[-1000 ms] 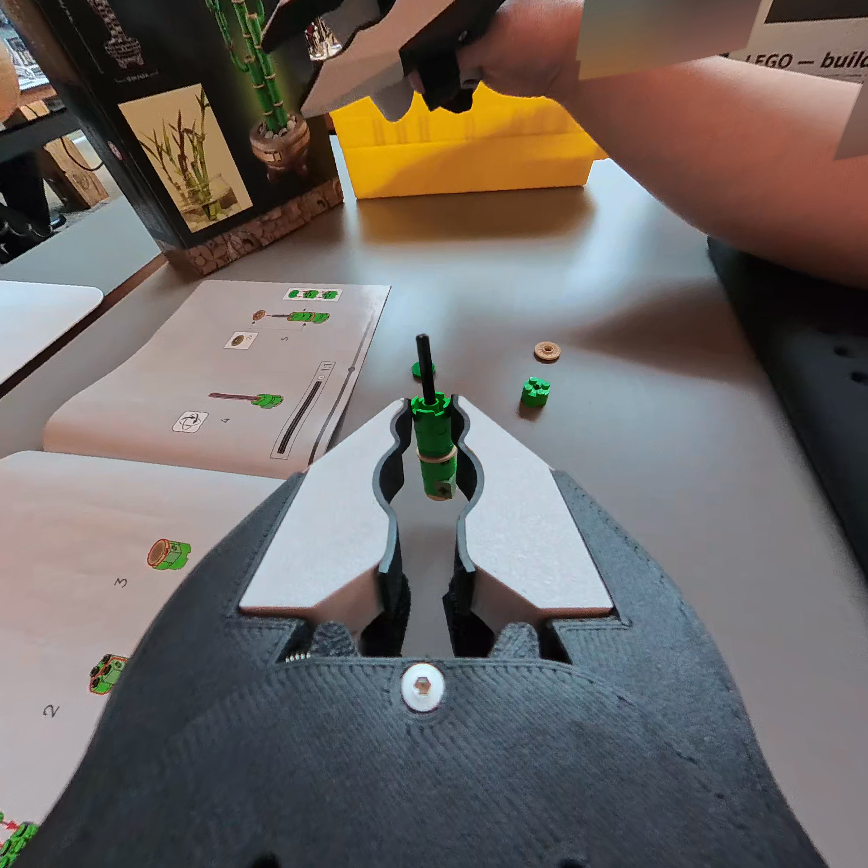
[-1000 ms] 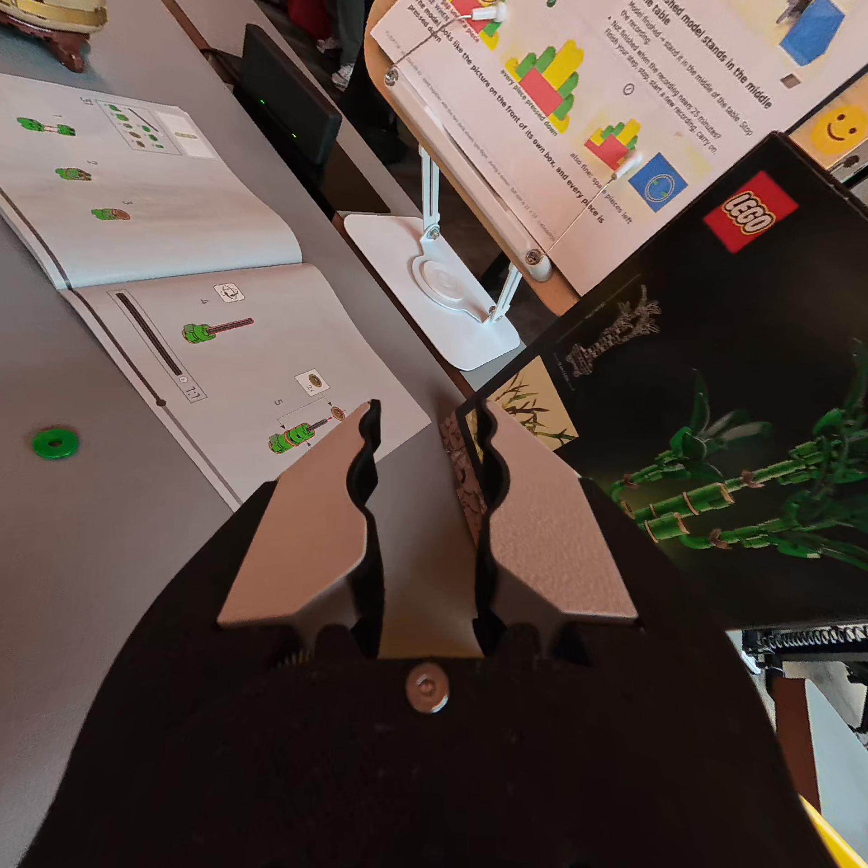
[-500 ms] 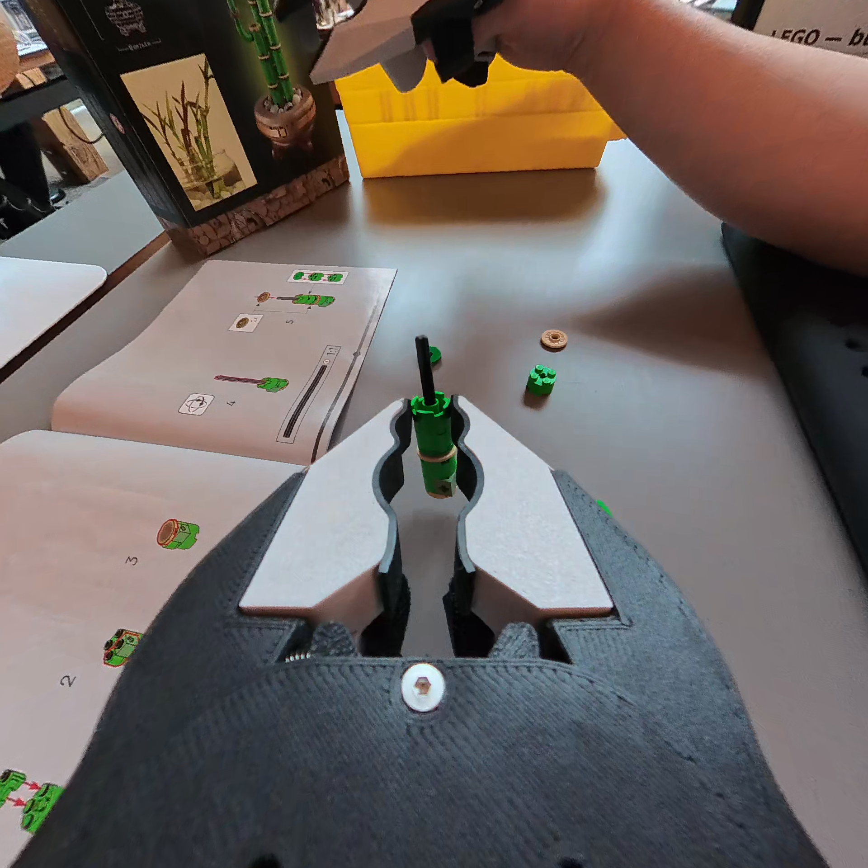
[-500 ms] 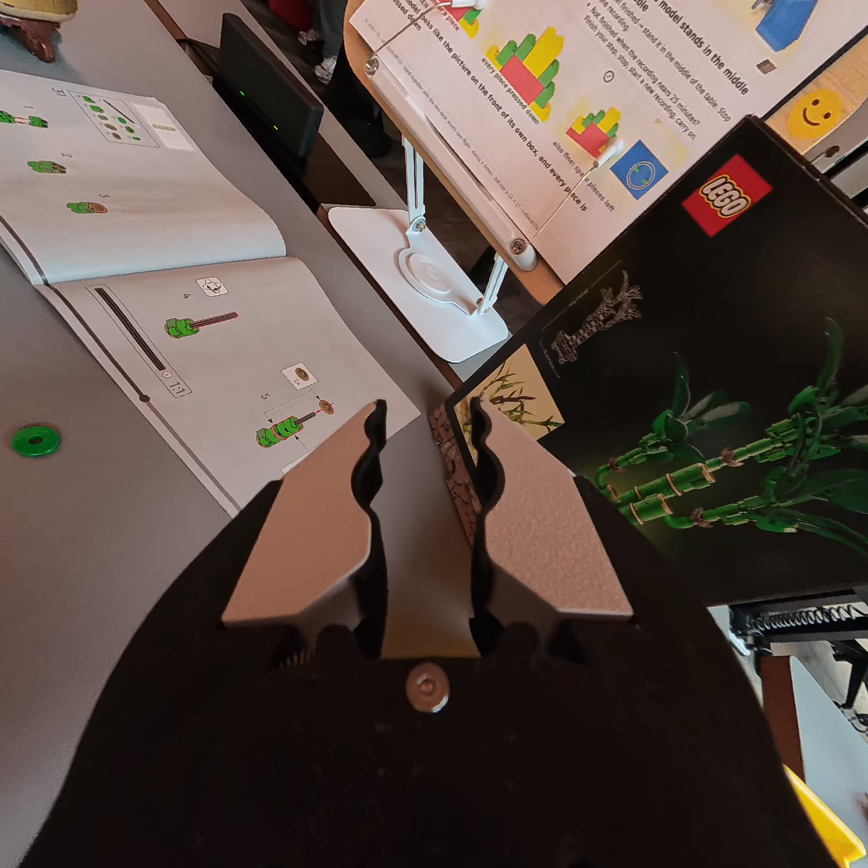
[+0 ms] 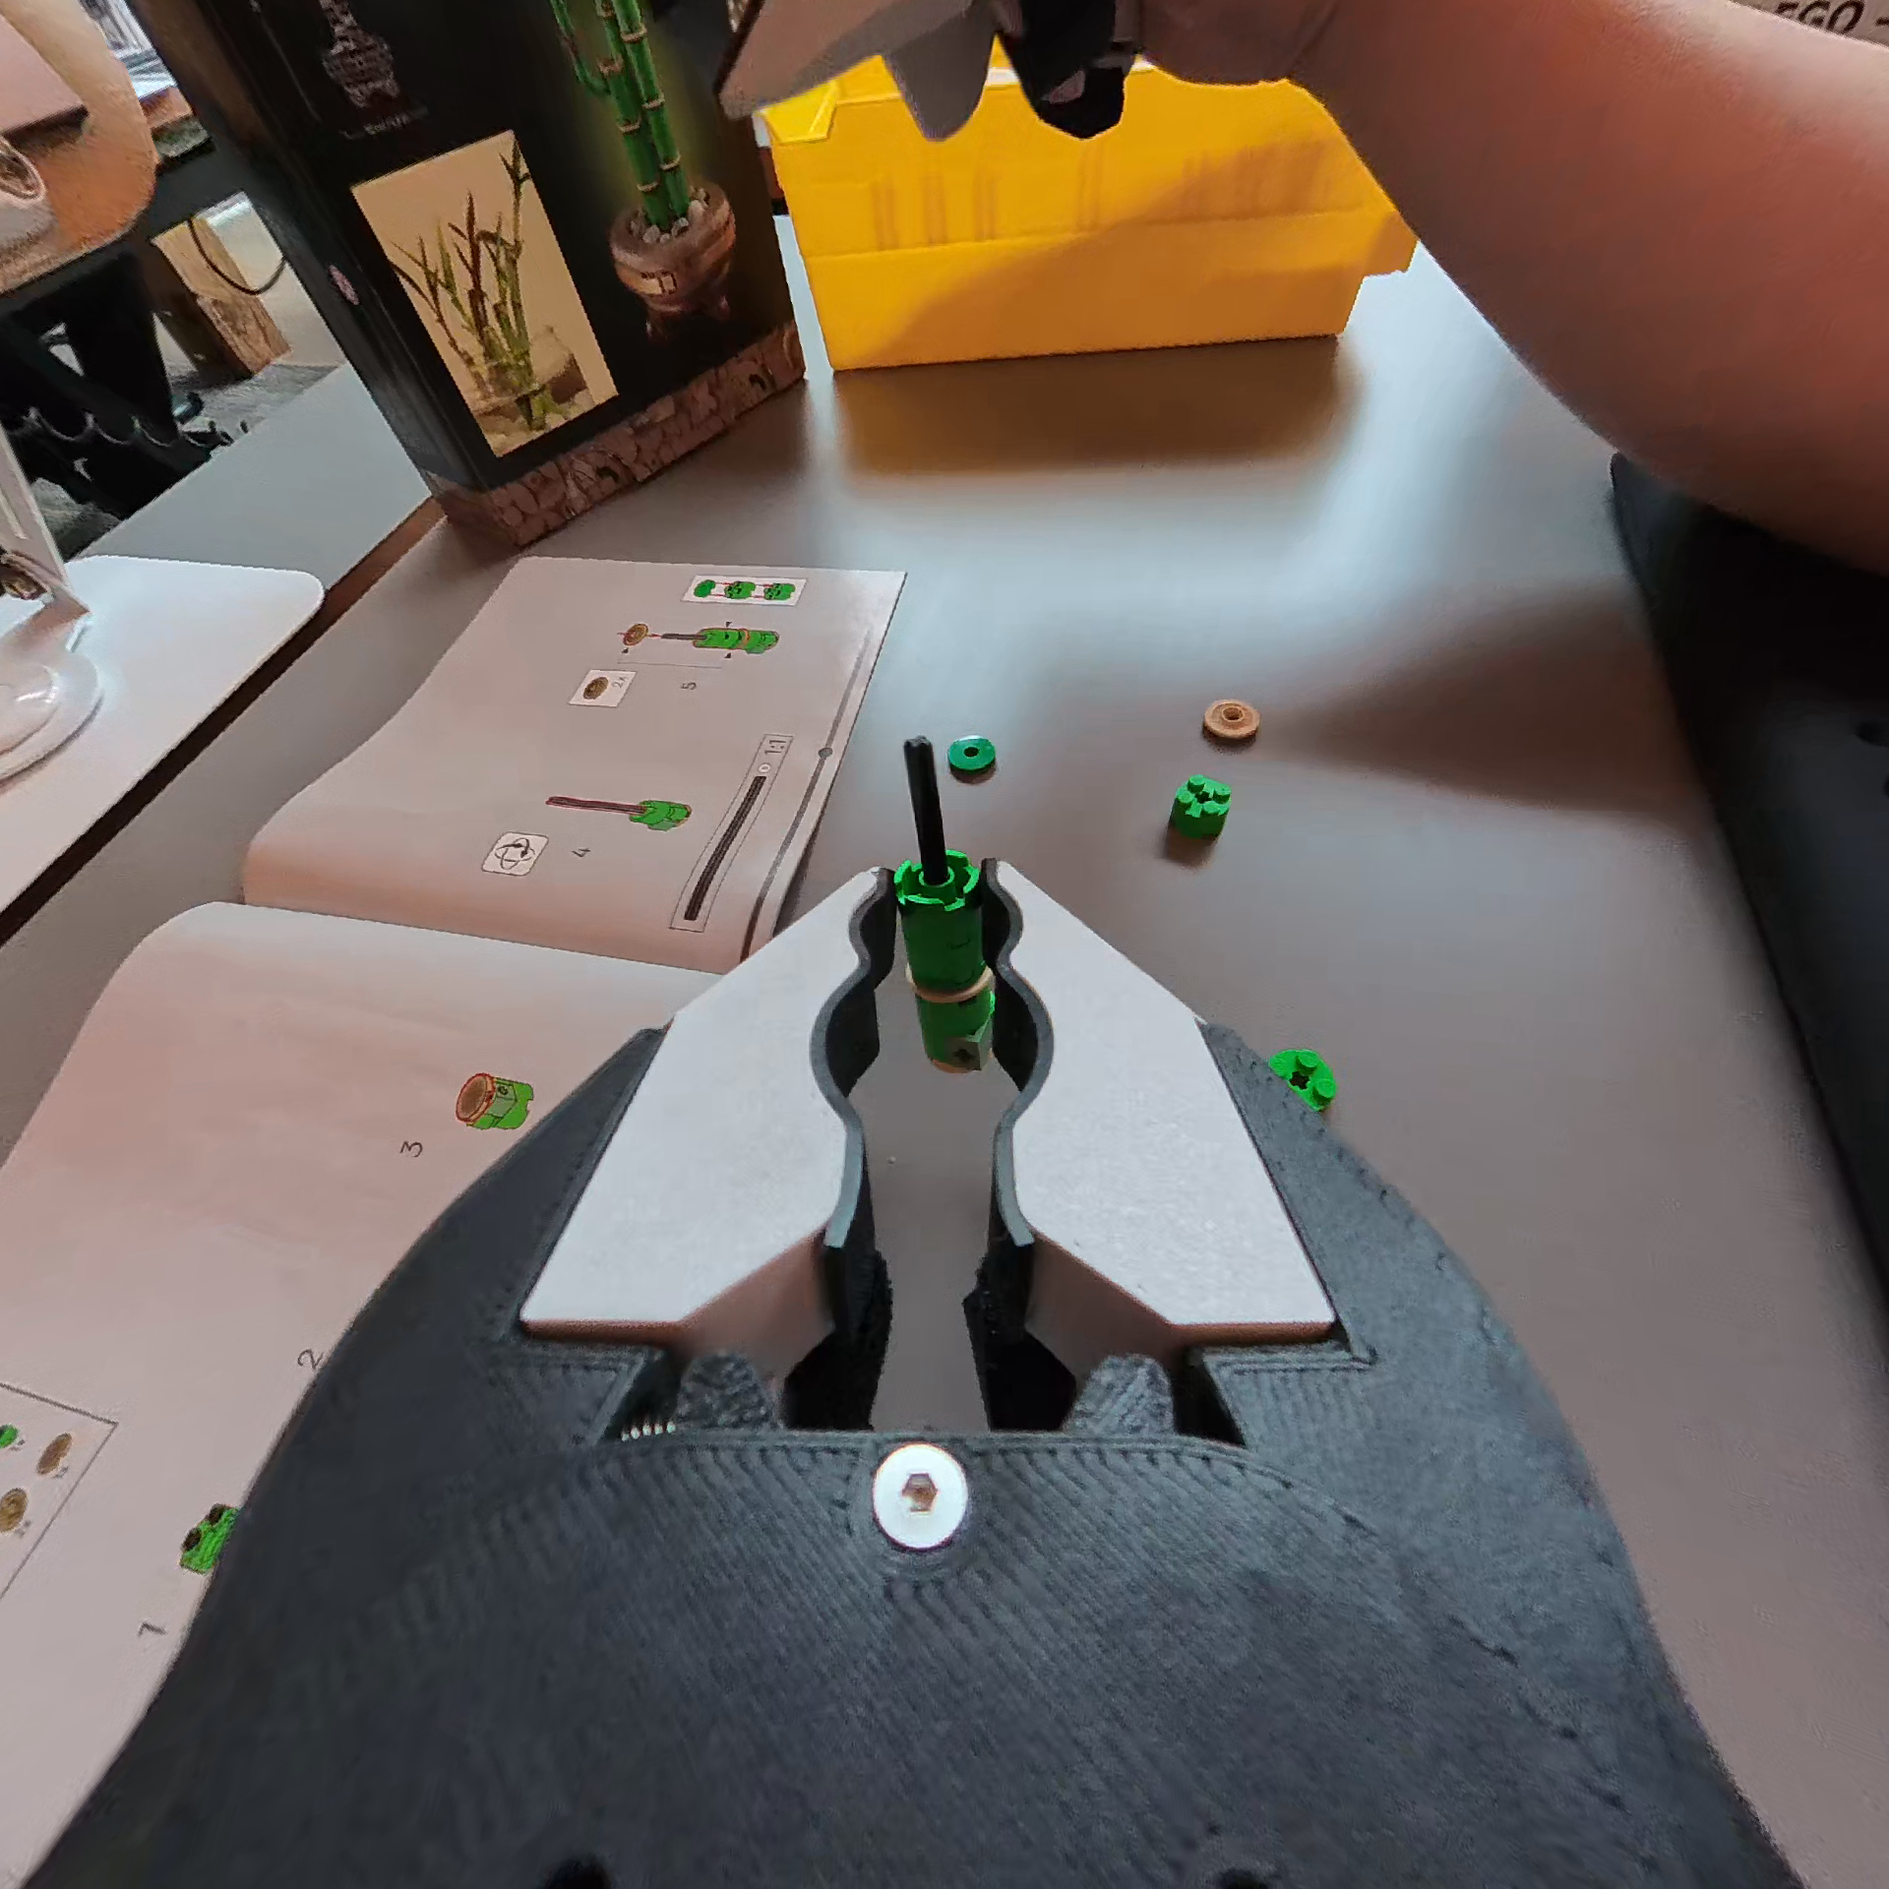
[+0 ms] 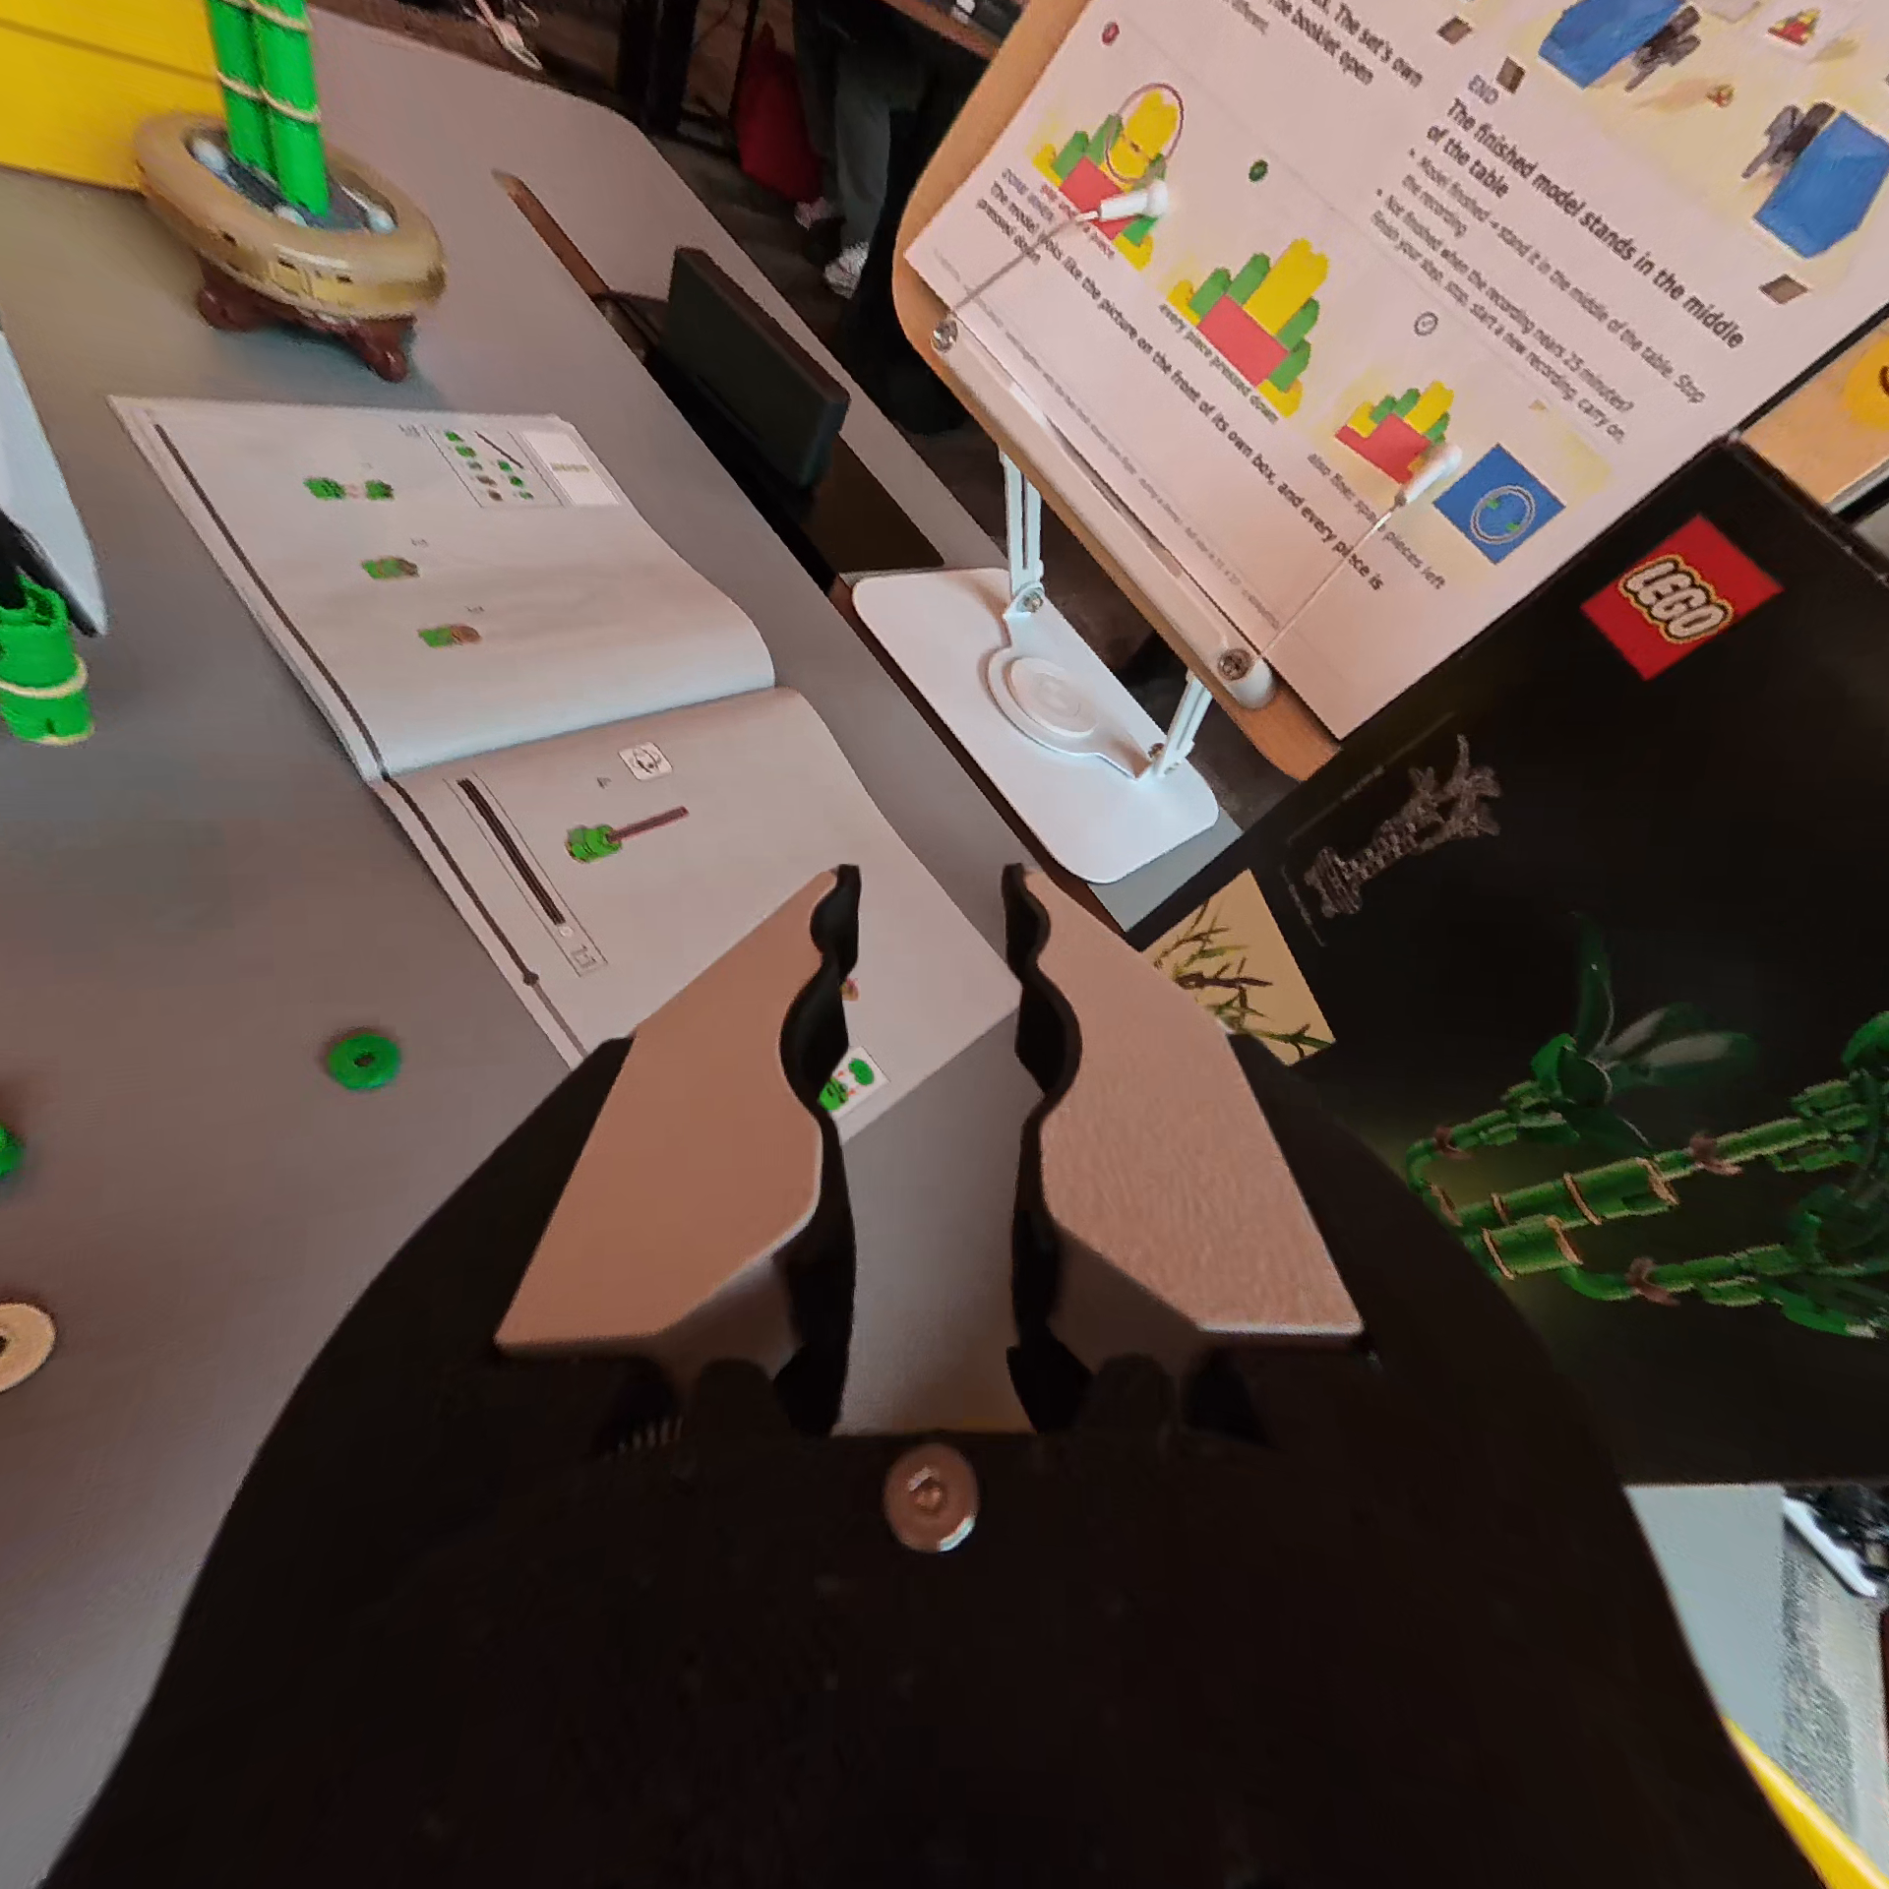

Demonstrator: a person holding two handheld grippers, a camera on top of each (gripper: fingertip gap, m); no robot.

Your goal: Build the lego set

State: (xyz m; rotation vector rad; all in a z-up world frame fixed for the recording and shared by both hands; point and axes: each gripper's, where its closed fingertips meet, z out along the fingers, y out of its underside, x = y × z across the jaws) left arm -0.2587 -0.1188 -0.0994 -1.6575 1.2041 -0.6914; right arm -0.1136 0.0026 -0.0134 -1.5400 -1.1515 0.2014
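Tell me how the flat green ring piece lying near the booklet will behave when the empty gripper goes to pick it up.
The flat green ring lies low on the smooth grey table, so fingertips will probably struggle to get under it, and it may skid. It looks small and light, likely stiff plastic. Stood on edge, its round rim could roll. The right gripper is open and empty.

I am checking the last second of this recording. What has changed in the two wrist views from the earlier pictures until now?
The right gripper swung left over the table: the partly built bamboo model came into its view, and the instruction booklet now fills more of it. Its jaws opened a little wider, still empty. The left gripper stayed shut on the green stem assembly, and the loose pieces kept their places.
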